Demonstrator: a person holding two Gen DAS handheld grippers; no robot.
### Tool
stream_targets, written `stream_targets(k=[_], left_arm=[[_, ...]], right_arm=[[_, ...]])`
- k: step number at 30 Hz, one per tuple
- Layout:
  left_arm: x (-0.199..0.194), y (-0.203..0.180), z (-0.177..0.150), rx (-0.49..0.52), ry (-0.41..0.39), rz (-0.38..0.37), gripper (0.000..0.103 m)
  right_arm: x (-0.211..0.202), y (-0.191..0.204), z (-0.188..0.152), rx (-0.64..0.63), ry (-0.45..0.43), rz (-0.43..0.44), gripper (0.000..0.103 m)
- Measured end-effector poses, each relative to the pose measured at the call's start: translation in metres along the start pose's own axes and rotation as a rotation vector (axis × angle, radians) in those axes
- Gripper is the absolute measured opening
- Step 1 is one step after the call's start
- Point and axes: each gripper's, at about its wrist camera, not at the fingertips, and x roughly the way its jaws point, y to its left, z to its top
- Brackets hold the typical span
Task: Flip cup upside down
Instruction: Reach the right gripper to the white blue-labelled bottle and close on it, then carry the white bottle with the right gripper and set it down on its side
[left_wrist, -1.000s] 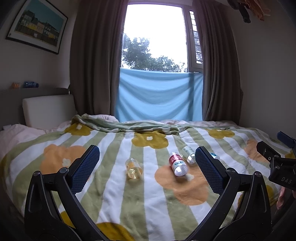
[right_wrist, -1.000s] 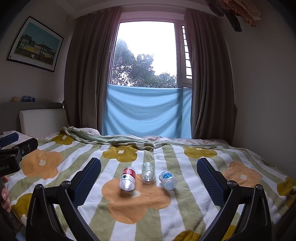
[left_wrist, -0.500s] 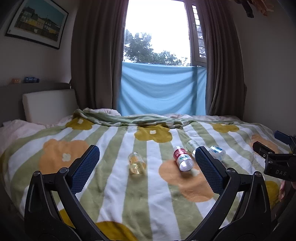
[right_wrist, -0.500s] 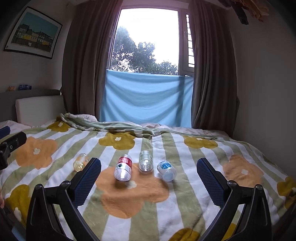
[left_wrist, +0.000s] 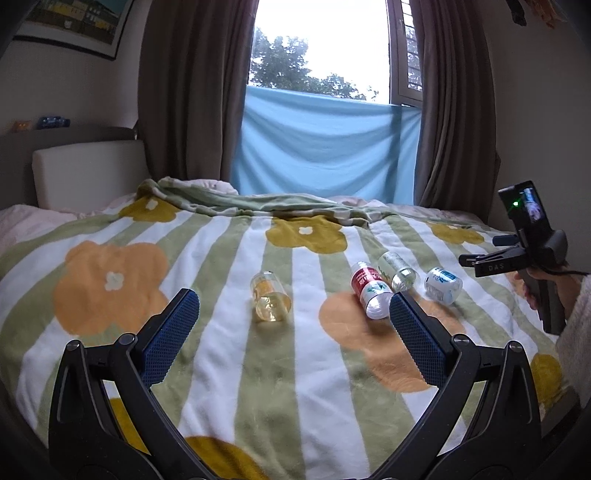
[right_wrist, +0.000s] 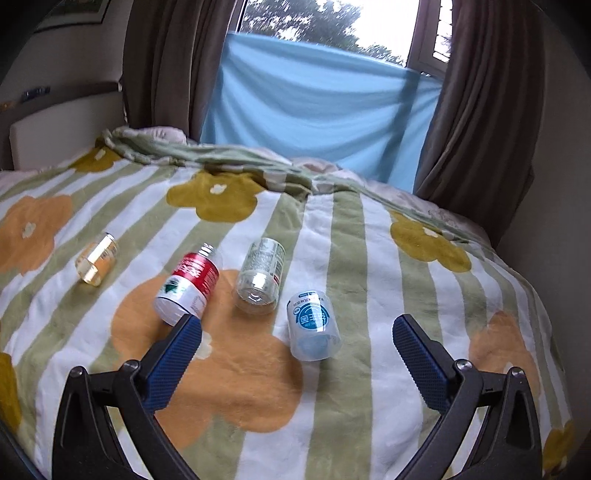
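Note:
Several cut-off bottle cups lie on their sides on the bed. Furthest left is a clear yellowish cup (left_wrist: 270, 301) (right_wrist: 96, 259). To its right come a red-labelled cup (left_wrist: 370, 295) (right_wrist: 188, 284), a clear cup with a pale label (left_wrist: 399, 271) (right_wrist: 260, 271) and a blue-labelled cup (left_wrist: 442, 285) (right_wrist: 313, 325). My left gripper (left_wrist: 292, 300) hangs open above the bed, short of the yellowish cup. My right gripper (right_wrist: 296, 321) is open too, with the blue-labelled cup just ahead between its fingers and untouched.
The striped flower blanket (left_wrist: 221, 369) covers the whole bed. A rumpled fold (right_wrist: 229, 158) runs along its far side below the blue cloth and curtains. A headboard (left_wrist: 85, 173) stands at the left. A person's hand (left_wrist: 543, 291) holds the right gripper's handle.
Both grippers moved forward and tilted down toward the cups. The right one now looks down on the three right-hand cups. The cups have not moved and both grippers stay open.

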Motion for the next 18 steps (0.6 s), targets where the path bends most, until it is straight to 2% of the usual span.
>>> stream_targets(k=[5,7,11,16,18], left_arm=[[0.014,0.004,-0.004,-0.012,0.051,-0.005,0.103],[0.019,0.003,-0.006,-0.002,0.064,0.005,0.103],[0.034,0.004,-0.013,0.011,0.103,0.013,0.103],[0.048,0.008,-0.022,0.006,0.151,0.005,0.103],[0.051,0.007,-0.024,0.009,0.162,0.001,0.103]], right_arm=[[0.089,-0.018,0.014,0.016,0.255,0.091,0.103],[0.116,-0.024,0.013,0.039,0.329,0.092,0.099],[0.147,-0.030,0.010,0.034,0.400,0.080,0.087],[0.161,-0.031,0.005,0.032,0.457,0.104,0.071],[0.164,-0.030,0.005,0.030,0.467,0.121,0.057]])
